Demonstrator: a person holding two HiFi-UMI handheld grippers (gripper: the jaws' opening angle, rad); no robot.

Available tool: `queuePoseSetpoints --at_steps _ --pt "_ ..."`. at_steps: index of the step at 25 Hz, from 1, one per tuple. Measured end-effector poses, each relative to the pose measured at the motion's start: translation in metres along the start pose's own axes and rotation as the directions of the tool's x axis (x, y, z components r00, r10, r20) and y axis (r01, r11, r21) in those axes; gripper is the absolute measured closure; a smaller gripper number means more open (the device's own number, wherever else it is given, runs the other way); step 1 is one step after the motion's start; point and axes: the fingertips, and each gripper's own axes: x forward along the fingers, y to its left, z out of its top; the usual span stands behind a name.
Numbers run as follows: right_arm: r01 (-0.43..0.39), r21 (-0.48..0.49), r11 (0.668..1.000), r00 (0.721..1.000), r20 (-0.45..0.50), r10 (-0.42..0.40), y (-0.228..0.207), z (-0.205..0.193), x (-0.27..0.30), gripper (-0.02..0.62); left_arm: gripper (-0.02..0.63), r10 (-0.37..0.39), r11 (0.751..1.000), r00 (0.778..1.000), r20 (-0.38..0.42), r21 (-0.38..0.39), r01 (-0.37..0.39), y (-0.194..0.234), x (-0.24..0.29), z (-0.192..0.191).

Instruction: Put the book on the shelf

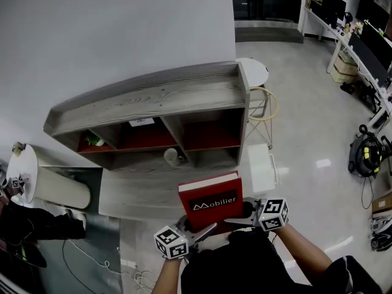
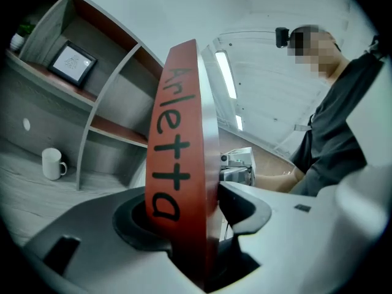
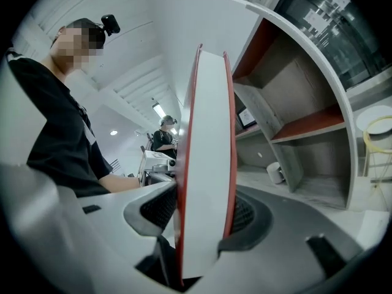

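Glossy pale floor (image 1: 306, 133) all round, office desks far off at the right. Shelf (image 1: 153, 94): grey, grain-streaked wood with a long slab top, open compartments with red boards inside, and a deep lower ledge. White mug (image 1: 172, 157) stands upright on that ledge, just by the foot of the middle divider. Framed picture (image 2: 72, 63) stands on a red board in one compartment.

Book (image 1: 208, 201): red hardcover, rectangular, white page block. Cover reads "Mobilier" in white on a black band; spine reads "Arletta" in black letters. It is held upright in the air, off the front edge of the ledge (not touching the shelf), cover facing the person.

Left tool (image 2: 184, 208): jaws pinching the book at its spine end, dark pads against both covers. Right tool (image 3: 202, 219): jaws pinching the page-edge end, ribbed pads pressed on the red covers. Both grips sit at the book's lower corners.
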Motion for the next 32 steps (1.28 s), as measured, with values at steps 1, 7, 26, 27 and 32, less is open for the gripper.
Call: queuePoseSetpoints --at_steps 1,7,26,27,32 --pt "-0.008 -0.004 1.000 1.000 0.004 0.008 -0.005 0.003 -0.001 0.382 0.367 0.014 1.000 1.000 0.001 0.003 -0.014 0.003 0.003 0.003" --pt "-0.047 -0.046 0.998 0.999 0.016 0.048 -0.033 0.026 -0.003 0.390 0.345 0.087 0.995 0.996 0.020 0.037 -0.088 0.027 0.019 0.026" --pt "0.111 -0.136 0.985 0.994 0.033 -0.107 -0.125 0.107 0.012 0.396 0.295 0.094 0.986 0.995 0.017 0.140 -0.096 0.122 0.056 0.113" --pt "0.120 -0.140 0.983 0.993 0.035 -0.117 -0.129 0.110 0.013 0.396 0.295 0.088 0.985 0.996 0.012 0.146 -0.088 0.126 0.058 0.116" --pt "0.158 -0.138 0.978 0.987 0.052 -0.152 -0.147 0.118 0.014 0.394 0.295 0.063 0.984 0.998 -0.010 0.166 -0.060 0.141 0.067 0.127"
